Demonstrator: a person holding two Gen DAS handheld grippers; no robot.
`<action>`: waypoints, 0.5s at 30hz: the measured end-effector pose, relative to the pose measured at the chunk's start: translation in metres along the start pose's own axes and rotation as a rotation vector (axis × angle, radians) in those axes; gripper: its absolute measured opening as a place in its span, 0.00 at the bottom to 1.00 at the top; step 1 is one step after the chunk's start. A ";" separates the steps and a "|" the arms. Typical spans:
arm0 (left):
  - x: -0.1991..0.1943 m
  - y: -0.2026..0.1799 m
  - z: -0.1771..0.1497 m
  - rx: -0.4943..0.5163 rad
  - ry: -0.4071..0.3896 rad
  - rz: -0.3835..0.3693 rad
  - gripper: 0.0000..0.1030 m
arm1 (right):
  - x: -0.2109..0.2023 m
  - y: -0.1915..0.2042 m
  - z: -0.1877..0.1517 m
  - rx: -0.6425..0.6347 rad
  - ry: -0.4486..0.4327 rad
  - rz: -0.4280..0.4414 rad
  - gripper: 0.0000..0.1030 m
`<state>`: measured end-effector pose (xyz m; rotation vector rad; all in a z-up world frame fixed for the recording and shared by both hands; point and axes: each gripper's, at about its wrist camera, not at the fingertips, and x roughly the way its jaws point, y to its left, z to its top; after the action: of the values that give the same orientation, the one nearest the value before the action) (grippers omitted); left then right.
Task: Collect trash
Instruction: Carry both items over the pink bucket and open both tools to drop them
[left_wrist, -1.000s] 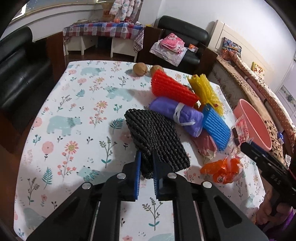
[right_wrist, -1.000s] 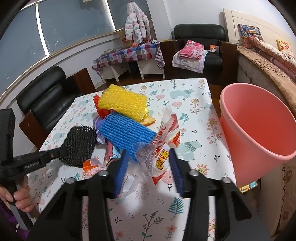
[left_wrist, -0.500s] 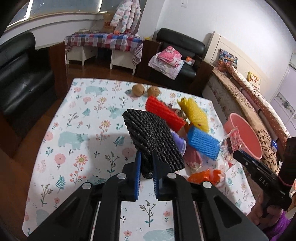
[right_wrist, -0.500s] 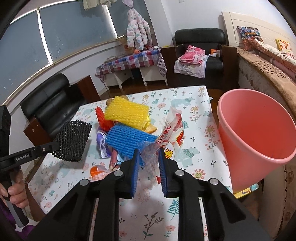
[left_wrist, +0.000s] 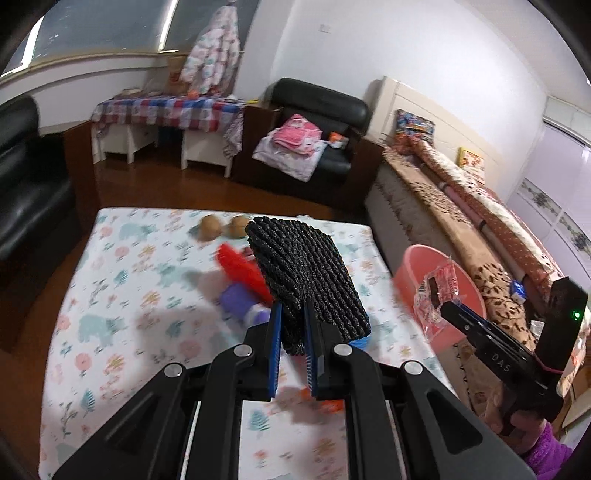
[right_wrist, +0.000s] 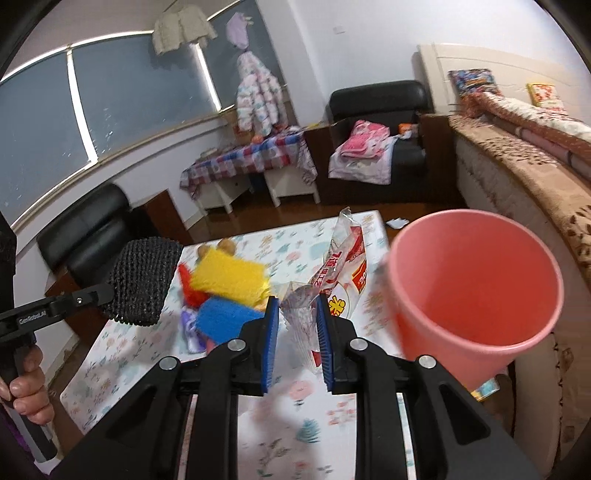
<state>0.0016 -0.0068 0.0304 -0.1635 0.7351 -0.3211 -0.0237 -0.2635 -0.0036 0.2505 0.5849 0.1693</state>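
- A black foam net sleeve (left_wrist: 308, 275) is clamped at its lower edge by the left gripper (left_wrist: 293, 341) and is held raised above the table (left_wrist: 122, 295), which is covered by a floral cloth.
- A crinkled clear wrapper (right_wrist: 334, 275) with red and yellow print is pinched between the blue pads of the right gripper (right_wrist: 295, 336), beside the rim of the pink bucket (right_wrist: 476, 291).
- In the left wrist view, much of the heap on the table is blocked by the black sleeve; only a red foam sleeve (left_wrist: 242, 269), a purple bundle (left_wrist: 242, 304) and a sliver of blue at the sleeve's lower corner are seen around it.
- In the right wrist view, a yellow foam sleeve (right_wrist: 231, 277) is seen lying on top of a blue foam sleeve (right_wrist: 225, 317), with red and purple pieces poking out at their left side.
- Two brown round objects (left_wrist: 223, 226) are seen at the far edge of the table, well apart from both grippers.
- The pink bucket is seen beyond the right edge of the table, next to the bed (left_wrist: 461, 206); the visible inner wall is bare, and the bottom cannot be made out.
- An orange scrap (left_wrist: 332, 406) is largely hidden behind the left gripper's fingers.
- The table surface and heap are blurred, so the prints and edges are hard to make out.
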 end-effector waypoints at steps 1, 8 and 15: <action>0.002 -0.007 0.002 0.013 0.000 -0.012 0.10 | -0.002 -0.005 0.001 0.008 -0.007 -0.010 0.20; 0.030 -0.061 0.016 0.087 0.018 -0.097 0.10 | -0.020 -0.048 0.005 0.079 -0.051 -0.099 0.20; 0.069 -0.116 0.029 0.162 0.065 -0.154 0.10 | -0.028 -0.088 0.008 0.151 -0.075 -0.153 0.20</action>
<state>0.0427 -0.1381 0.0376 -0.0569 0.7590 -0.5332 -0.0350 -0.3560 -0.0073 0.3557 0.5410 -0.0324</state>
